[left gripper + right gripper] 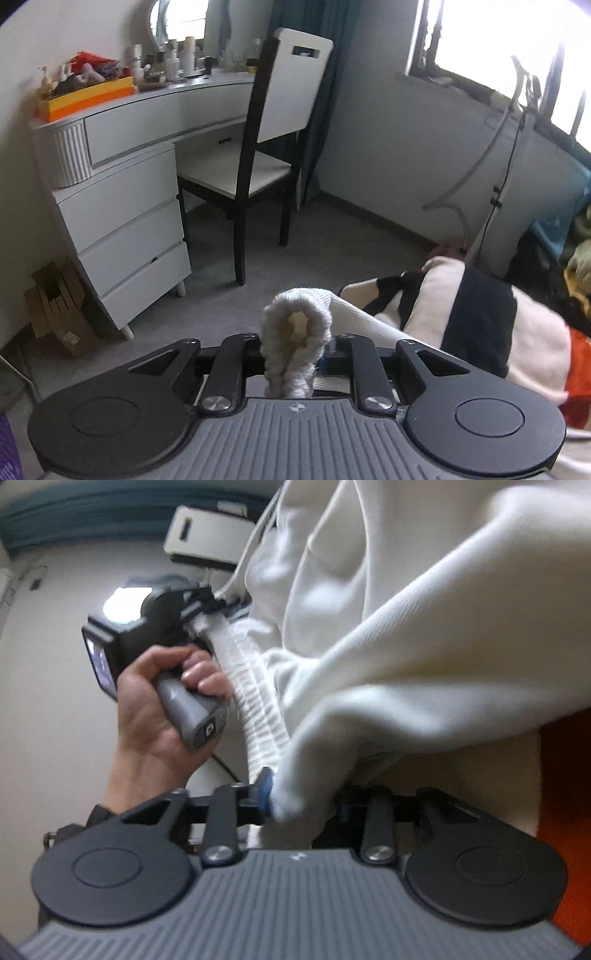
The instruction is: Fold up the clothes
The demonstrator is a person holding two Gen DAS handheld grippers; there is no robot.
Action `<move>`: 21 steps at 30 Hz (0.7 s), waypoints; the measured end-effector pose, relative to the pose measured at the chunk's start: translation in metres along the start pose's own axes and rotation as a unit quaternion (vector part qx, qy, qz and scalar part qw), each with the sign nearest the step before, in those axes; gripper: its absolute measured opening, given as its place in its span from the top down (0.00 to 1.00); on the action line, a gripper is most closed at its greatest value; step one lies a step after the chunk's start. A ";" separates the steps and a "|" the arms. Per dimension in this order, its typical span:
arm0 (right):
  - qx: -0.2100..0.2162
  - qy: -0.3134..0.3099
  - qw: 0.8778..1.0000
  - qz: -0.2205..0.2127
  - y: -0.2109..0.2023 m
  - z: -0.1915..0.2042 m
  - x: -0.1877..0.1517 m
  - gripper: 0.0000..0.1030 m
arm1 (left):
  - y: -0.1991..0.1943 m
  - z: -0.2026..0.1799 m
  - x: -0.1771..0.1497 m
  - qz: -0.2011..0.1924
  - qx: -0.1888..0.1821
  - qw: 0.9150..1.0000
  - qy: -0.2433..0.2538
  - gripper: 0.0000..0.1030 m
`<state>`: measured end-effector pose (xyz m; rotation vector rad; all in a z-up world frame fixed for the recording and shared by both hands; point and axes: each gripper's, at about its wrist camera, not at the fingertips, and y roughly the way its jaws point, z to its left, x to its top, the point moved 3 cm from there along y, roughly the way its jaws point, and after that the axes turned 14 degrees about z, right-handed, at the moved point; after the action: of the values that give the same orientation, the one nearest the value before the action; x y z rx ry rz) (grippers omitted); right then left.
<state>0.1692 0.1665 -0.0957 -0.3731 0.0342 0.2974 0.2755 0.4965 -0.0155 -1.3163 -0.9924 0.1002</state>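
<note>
A white garment with a ribbed elastic band hangs lifted between both grippers. In the left wrist view my left gripper point(293, 354) is shut on a bunched ribbed part of the white garment point(295, 325), which trails off to the right. In the right wrist view my right gripper point(299, 805) is shut on the white garment point(406, 609); the cloth fills the upper right of the view. The left gripper point(218, 603) also shows there, held in a hand point(155, 709), clamping the ribbed band point(255, 701) at its far end.
A white dressing table point(122, 177) with drawers and a dark-framed chair point(258, 147) stand across the grey floor. A cream, black and orange blanket point(480, 314) lies at the right under the garment. A cardboard box point(59, 306) sits by the table.
</note>
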 end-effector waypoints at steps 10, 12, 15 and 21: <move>-0.102 -0.112 0.989 -0.004 -0.080 0.051 -0.091 0.16 | -0.127 -0.012 -0.040 -0.081 0.002 0.996 0.027 0.28; -0.129 -0.149 0.980 -0.038 -0.117 0.062 -0.120 0.16 | -0.163 -0.022 -0.055 -0.091 -0.012 0.995 0.038 0.26; -0.176 -0.216 0.955 -0.104 -0.184 0.076 -0.157 0.16 | -0.214 -0.039 -0.088 -0.111 -0.041 0.991 0.056 0.20; -0.256 -0.314 0.883 -0.235 -0.280 0.097 -0.188 0.16 | -0.306 -0.102 -0.173 -0.155 -0.105 0.976 0.114 0.10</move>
<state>0.0690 -0.1000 0.1104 -0.7782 -0.7823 -0.0764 0.0973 0.2242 0.1528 -1.3128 -1.0177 -0.3970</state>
